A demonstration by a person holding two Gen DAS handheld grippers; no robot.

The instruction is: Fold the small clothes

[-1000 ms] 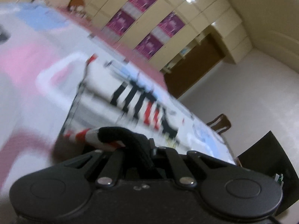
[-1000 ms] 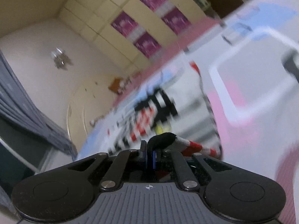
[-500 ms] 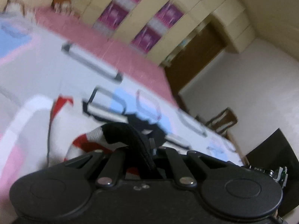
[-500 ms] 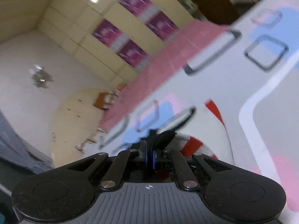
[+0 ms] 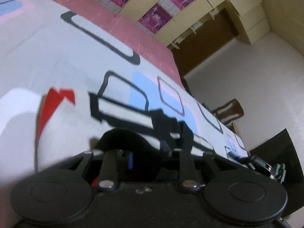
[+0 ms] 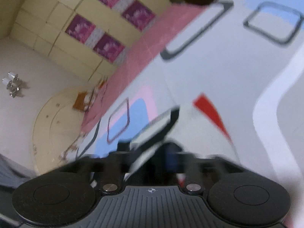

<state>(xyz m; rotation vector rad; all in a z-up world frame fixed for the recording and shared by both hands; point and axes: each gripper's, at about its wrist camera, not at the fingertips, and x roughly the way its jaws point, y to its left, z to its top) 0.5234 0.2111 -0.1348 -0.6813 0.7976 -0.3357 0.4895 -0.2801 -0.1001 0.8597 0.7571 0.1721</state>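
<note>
A small white garment with red and black markings [image 5: 62, 117] lies on the patterned bed sheet [image 5: 47, 53], right in front of my left gripper [image 5: 146, 152]. Its dark hem [image 5: 121, 138] bulges over the left finger, and the left jaws now stand apart. In the right wrist view the same garment [image 6: 191, 125] lies just ahead of my right gripper [image 6: 152, 152]. The right jaws also stand apart, with a black-and-white edge of the cloth [image 6: 159, 125] lying across the gap. The view is blurred.
The bed sheet [image 6: 237, 60] has grey, blue and pink squares. A pink headboard strip [image 5: 117, 24] runs along the far side. Cream cupboards with purple posters [image 5: 152, 5] stand behind. A wooden chair [image 5: 229, 112] and a dark box [image 5: 275, 152] are at the right.
Both grippers were shut on the garment's striped hem and carried it forward over the rest of the garment. Now both have opened and the hem lies down on the cloth.
</note>
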